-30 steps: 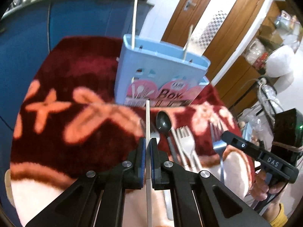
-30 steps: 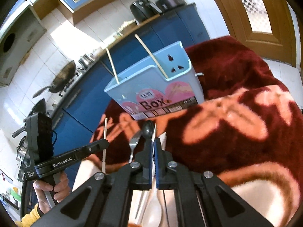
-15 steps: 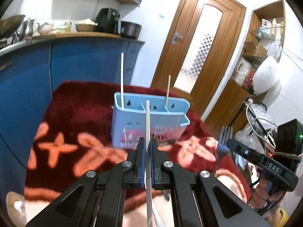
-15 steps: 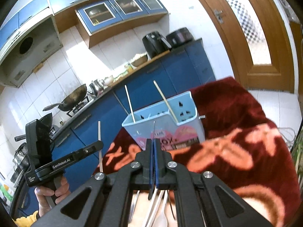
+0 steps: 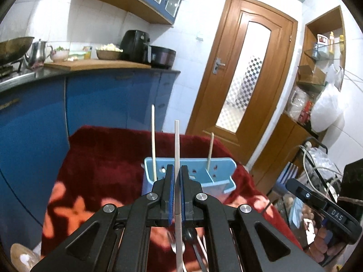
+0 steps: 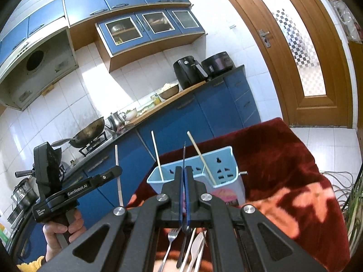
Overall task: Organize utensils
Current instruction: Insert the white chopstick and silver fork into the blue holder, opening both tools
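Two grippers hang above a table draped in a dark red blanket (image 5: 102, 158) with orange flowers. Near its far edge stands a light blue utensil caddy (image 6: 224, 170), upright, with two pale chopsticks (image 5: 153, 140) already leaning inside separate compartments. On the near edge of the blanket, below both grippers, lies a cluster of loose cutlery (image 6: 190, 244): forks, a knife and a dark spoon. Left gripper (image 5: 177, 195) is clamped narrowly on a white chopstick (image 5: 177, 145), held upright in front of the caddy. Right gripper (image 6: 184, 192) pinches a fork (image 5: 288, 173) by its thin handle, tines up, off to the caddy's right side and clear of it.
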Available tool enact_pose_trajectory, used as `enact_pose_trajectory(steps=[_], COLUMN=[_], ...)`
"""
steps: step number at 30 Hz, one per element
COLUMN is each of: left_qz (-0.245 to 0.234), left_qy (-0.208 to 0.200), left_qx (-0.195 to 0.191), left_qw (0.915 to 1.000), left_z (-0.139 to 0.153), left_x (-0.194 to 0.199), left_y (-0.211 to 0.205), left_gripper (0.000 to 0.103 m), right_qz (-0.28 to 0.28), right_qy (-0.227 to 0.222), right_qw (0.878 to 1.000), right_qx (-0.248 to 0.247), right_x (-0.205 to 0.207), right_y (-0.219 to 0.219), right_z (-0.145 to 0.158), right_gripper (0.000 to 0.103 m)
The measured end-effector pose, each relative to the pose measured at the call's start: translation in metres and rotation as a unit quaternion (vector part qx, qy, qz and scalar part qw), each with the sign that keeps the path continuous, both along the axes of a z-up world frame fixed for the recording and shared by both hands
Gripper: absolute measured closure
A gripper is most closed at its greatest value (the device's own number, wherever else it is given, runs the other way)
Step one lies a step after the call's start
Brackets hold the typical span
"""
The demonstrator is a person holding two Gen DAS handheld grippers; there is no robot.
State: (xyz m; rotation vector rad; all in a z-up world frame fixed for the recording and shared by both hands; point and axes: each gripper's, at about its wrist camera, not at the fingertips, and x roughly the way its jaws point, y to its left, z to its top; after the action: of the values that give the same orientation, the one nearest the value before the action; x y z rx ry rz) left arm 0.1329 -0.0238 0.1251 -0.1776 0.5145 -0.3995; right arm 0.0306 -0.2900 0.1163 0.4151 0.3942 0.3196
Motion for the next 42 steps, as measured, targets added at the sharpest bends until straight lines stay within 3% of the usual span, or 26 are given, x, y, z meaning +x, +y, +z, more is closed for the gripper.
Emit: enact_pose_trajectory(steps=[20, 34, 42], left_qz=[0.057, 0.1, 0.093], left_qy=[-0.078, -0.11, -0.128], left_qx=[-0.029, -0.037, 0.001], left_qw=[0.9949, 0.9882, 0.9874], left_z=[0.037, -0.002, -0.026], left_x=[0.071, 0.098, 0.09], left_y=[-0.005, -0.014, -0.035], left_gripper=[0.099, 0.099, 0.099], right_qz=[-0.025, -0.027, -0.019], right_qy=[-0.069, -0.06, -0.045], right_qw=[0.997, 0.995, 0.993], right_qx=[-0.038, -0.077, -0.109], right_x=[0.062, 0.093, 0.104], right_y=[-0.001, 0.009, 0.018], right_z=[0.043, 0.014, -0.004], right_gripper=[0.1, 0.1, 0.1])
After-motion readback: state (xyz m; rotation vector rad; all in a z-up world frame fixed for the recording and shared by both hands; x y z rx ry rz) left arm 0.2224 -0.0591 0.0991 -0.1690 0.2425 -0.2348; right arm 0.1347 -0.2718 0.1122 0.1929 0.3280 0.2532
